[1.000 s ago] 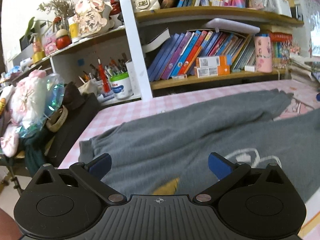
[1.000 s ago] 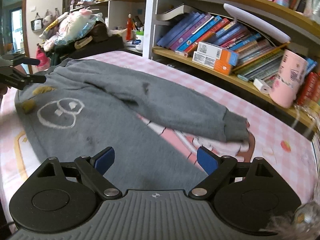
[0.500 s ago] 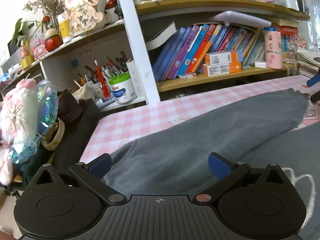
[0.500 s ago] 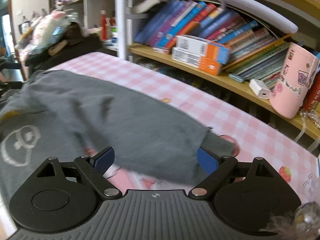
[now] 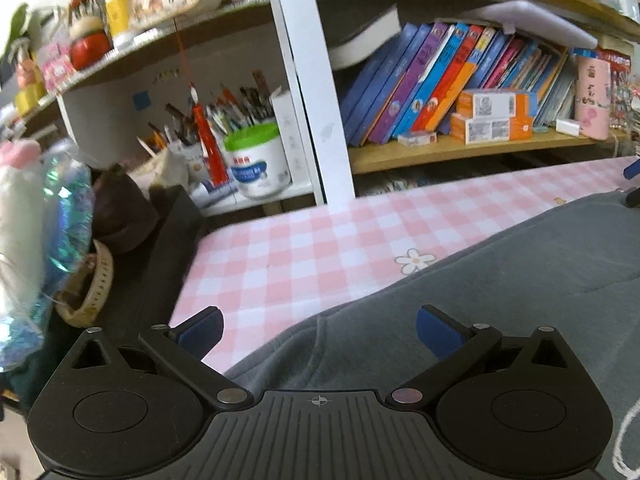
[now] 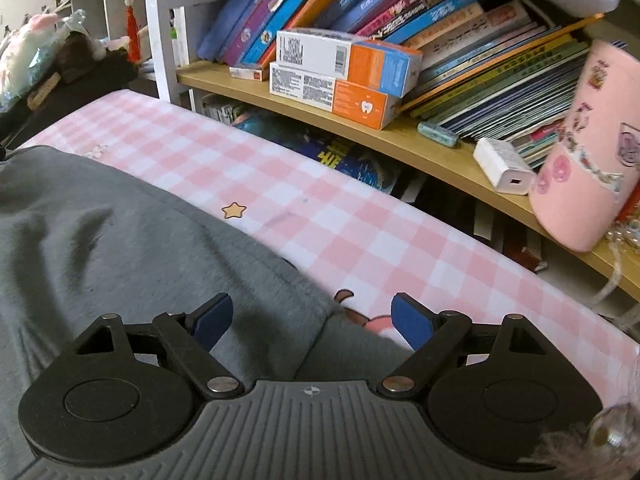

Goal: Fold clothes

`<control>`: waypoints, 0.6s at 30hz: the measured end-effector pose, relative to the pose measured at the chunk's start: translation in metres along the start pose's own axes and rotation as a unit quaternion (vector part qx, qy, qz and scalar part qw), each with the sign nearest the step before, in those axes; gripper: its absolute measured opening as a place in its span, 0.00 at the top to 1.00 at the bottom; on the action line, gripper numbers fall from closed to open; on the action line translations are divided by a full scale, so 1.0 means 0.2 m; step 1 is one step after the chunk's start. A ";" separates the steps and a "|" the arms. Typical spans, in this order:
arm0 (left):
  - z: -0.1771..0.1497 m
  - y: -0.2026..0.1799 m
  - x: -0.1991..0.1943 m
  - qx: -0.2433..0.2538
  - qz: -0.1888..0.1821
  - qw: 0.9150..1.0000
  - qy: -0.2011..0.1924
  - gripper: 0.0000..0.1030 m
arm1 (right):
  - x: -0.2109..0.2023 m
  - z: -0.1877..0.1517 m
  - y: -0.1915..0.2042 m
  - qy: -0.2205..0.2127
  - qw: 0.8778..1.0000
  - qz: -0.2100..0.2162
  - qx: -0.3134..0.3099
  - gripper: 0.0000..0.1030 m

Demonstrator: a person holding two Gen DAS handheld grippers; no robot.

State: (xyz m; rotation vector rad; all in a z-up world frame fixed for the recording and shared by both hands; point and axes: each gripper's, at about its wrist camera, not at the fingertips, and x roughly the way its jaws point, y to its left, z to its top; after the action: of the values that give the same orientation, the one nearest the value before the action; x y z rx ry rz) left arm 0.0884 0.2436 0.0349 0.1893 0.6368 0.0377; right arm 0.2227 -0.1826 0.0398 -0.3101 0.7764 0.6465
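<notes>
A grey sweater (image 5: 480, 288) lies flat on the pink checked tablecloth (image 5: 300, 256). My left gripper (image 5: 318, 330) hovers open over the sweater's far left edge, where a seam runs between its blue pads, and it holds nothing. In the right wrist view the sweater's sleeve (image 6: 140, 240) stretches toward the ribbed cuff (image 6: 348, 344). My right gripper (image 6: 312, 322) stands wide just above that cuff end. Its jaws are closing with the cuff between them, and the pads do not press on the cloth. Its fingers (image 5: 632, 172) peek in at the left view's right edge.
A bookshelf with leaning books (image 5: 440, 80) runs along the table's far side. Orange boxes (image 6: 340, 76), a white charger (image 6: 504, 172) and a pink cup (image 6: 588, 140) stand on it. A pen pot (image 5: 256, 160) and plush clutter (image 5: 40, 220) crowd the left end.
Both grippers have travelled across the sweater toward the shelf side. The left now sits at the sweater's far left edge, the right at the sleeve's cuff end.
</notes>
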 end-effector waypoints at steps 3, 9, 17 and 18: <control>0.00 0.03 0.09 -0.002 -0.007 1.000 0.013 0.00 | 0.06 0.02 -0.02 0.008 1.000 0.009 0.000 0.27; 0.00 0.06 0.23 0.002 -0.026 0.999 0.033 0.03 | 0.12 0.01 -0.05 0.012 0.999 0.033 0.015 0.33; -0.04 0.11 0.33 -0.031 -0.066 0.995 0.063 0.08 | 0.12 0.02 -0.07 0.011 0.999 0.047 0.015 0.35; -0.04 0.11 0.33 -0.038 -0.074 0.994 0.066 0.11 | 0.13 0.02 -0.07 0.010 0.999 0.048 0.014 0.37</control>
State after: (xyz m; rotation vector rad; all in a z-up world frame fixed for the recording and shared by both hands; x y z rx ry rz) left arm 0.1378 0.2733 -0.0057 0.0658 0.7776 -0.0678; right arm 0.2467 -0.1808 0.0243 -0.2551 0.8234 0.7230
